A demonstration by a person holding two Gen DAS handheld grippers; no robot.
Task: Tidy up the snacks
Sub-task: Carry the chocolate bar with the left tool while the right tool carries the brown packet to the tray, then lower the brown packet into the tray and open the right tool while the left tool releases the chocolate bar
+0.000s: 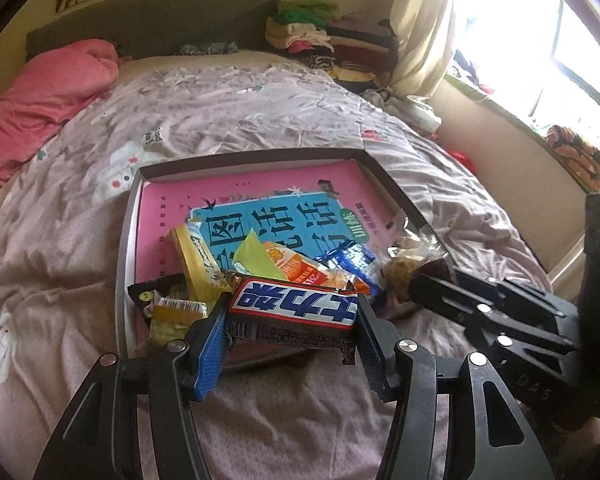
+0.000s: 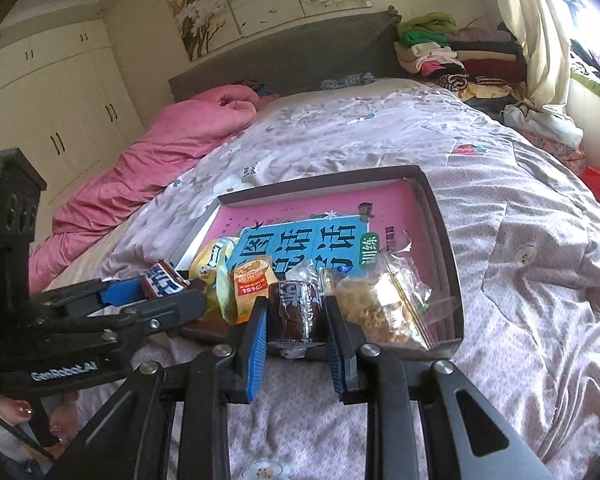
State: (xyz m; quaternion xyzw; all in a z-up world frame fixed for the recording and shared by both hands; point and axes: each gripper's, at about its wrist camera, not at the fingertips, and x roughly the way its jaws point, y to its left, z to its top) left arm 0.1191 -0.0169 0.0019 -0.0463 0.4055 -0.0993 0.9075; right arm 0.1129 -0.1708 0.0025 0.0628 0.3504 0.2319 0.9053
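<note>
Candy bar spans left tool (gripped crosswise).

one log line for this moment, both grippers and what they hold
left gripper: shut on snickers bar | right gripper: shut on dark wrapped snack | both over tray

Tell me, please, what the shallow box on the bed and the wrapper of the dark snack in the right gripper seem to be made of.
The shallow box looks like matte grey cardboard: thin, straight walls with sharp folded corners. The dark snack, gripped by the right gripper, seems wrapped in glossy plastic film; it shows bright reflections and a crimped clear end. The exact film type is not visible.
</note>
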